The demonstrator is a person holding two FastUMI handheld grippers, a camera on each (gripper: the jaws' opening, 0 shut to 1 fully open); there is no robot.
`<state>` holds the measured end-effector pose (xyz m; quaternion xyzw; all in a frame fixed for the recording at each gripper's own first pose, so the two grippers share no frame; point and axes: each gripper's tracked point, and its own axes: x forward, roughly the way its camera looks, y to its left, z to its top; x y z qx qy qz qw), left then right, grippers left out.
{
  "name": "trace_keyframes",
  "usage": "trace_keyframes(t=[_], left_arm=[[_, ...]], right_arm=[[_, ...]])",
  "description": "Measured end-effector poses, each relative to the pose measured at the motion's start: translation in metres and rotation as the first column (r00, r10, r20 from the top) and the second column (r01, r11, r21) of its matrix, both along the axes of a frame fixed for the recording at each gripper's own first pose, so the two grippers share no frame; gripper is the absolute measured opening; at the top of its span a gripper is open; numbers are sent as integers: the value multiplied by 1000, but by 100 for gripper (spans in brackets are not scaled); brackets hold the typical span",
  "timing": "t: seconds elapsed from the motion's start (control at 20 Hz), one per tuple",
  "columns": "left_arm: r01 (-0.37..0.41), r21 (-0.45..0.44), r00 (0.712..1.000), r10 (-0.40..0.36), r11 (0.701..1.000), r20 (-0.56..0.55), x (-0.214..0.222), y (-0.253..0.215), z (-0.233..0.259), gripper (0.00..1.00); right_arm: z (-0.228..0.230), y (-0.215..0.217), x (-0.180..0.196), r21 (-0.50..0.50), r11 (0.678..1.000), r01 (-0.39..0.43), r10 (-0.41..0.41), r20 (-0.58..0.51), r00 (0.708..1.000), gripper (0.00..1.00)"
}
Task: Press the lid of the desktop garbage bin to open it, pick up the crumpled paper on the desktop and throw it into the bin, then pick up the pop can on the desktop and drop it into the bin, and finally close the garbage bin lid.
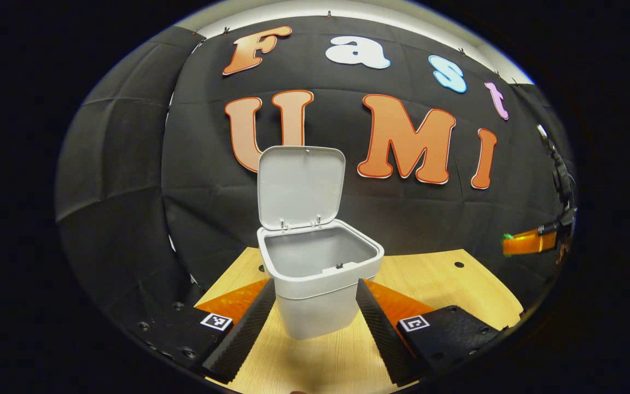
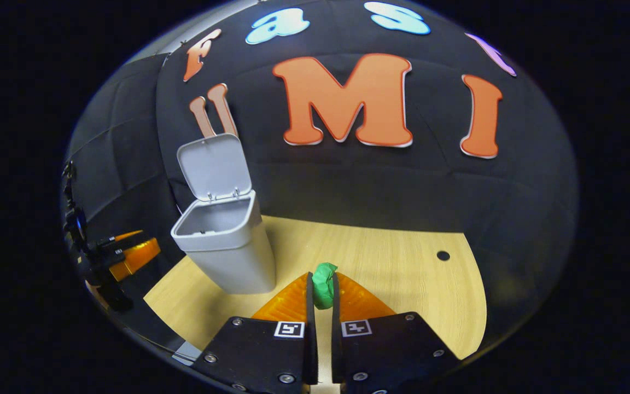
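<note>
No readable text, brand, number or label stands on anything here. Small square black-and-white coded markers (image 1: 216,321) sit on the finger mounts in both gripper views, but they are patterns, not legible words.

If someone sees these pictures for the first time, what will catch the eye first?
First, the white garbage bin standing on the wooden desktop, its lid raised upright and the inside showing nothing. Next, in the right gripper view, the green crumpled paper pinched between the right tool fingers, held above the desktop to the right of the bin.
</note>
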<state>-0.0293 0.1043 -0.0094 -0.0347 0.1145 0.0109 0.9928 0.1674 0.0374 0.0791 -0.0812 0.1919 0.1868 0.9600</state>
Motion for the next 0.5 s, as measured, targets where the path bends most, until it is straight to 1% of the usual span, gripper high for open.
trace_keyframes(t=[0.25, 0.5], left_arm=[[-31, -17, 999, 31, 999, -10, -9, 20, -4, 94], [-77, -19, 997, 77, 997, -21, -23, 48, -11, 94]], right_arm=[[43, 65, 6, 16, 992, -122, 121, 72, 990, 10], [65, 126, 10, -17, 975, -220, 220, 132, 967, 10]])
